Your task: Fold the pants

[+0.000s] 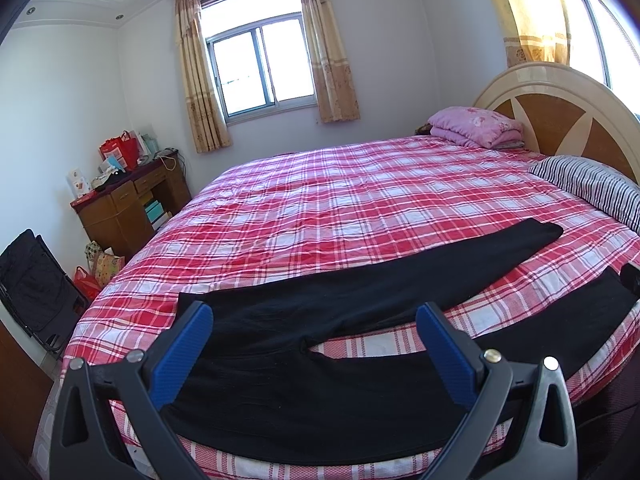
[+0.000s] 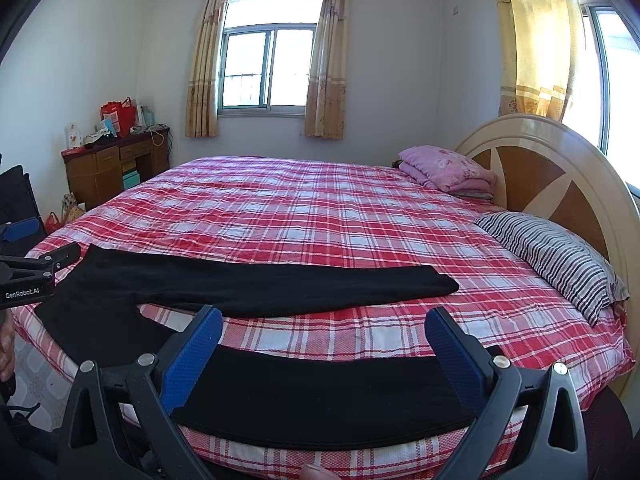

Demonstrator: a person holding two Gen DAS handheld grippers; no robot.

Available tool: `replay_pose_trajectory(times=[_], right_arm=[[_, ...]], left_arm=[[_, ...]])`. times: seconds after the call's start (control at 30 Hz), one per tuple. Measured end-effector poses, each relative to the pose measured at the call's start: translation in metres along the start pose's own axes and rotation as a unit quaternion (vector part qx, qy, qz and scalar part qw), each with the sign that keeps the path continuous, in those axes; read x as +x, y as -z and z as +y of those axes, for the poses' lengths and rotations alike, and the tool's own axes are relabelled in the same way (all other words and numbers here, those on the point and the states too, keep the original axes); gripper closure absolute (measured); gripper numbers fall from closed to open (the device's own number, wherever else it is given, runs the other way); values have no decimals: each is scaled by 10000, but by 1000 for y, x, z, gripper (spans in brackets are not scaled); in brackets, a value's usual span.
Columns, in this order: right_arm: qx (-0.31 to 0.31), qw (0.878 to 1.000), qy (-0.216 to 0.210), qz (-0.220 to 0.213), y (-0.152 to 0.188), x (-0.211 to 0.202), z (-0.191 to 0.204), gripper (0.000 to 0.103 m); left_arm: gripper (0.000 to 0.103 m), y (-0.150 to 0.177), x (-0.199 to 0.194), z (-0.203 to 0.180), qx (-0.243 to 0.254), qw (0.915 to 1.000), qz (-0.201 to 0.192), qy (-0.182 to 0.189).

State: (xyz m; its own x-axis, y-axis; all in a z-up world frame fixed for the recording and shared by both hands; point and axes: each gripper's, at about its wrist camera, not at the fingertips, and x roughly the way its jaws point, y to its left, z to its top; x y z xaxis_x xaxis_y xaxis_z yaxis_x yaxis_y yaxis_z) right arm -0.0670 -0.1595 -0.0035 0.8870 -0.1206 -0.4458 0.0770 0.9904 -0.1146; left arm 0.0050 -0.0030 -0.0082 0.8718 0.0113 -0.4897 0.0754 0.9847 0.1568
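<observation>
Seen first from the left wrist camera, the left gripper (image 1: 314, 316) hangs above the near edge of the bed (image 1: 360, 184), its two blue-padded fingers (image 1: 182, 354) spread wide with nothing between them. Under it lie the black pants (image 1: 320, 368), flat on the red and white checked sheet, the waist end towards the left corner and directly below the claw; one leg runs out to the right across the sheet, the other follows the near edge of the mattress, and a wedge of sheet shows between the two. A striped pillow (image 1: 592, 188) sits by the round headboard (image 1: 560, 108), with a folded pink quilt (image 1: 476, 126) beyond it. A wooden desk (image 1: 128, 204) stacked with bags and boxes stands in the far left corner, below a curtained window (image 1: 260, 68). Next, from the right wrist camera, the right gripper (image 2: 324, 324) is likewise spread wide and holds nothing, poised over the near leg of the pants (image 2: 312, 396), towards its cuff end, where the fabric lies along the mattress edge. The far leg stretches across the sheet behind it. At the left border the left gripper (image 2: 44, 268) shows above the waist end, and part of a hand (image 2: 6, 344) is visible below it.
</observation>
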Motion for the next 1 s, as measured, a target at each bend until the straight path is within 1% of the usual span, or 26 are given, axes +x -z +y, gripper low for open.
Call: replay_pose_trajectory(times=[0.7, 0.9, 1.0], right_arm=[[-66, 9999, -5, 112, 5, 10, 5, 1], [-81, 9998, 0, 187, 9, 16, 6, 1], [-88, 9996, -16, 256, 12, 24, 8, 1]], left_arm=[[0, 5, 8, -2, 34, 9999, 125, -34], [0, 7, 15, -2, 44, 9998, 186, -60], [0, 9, 25, -4, 105, 9997, 217, -96]])
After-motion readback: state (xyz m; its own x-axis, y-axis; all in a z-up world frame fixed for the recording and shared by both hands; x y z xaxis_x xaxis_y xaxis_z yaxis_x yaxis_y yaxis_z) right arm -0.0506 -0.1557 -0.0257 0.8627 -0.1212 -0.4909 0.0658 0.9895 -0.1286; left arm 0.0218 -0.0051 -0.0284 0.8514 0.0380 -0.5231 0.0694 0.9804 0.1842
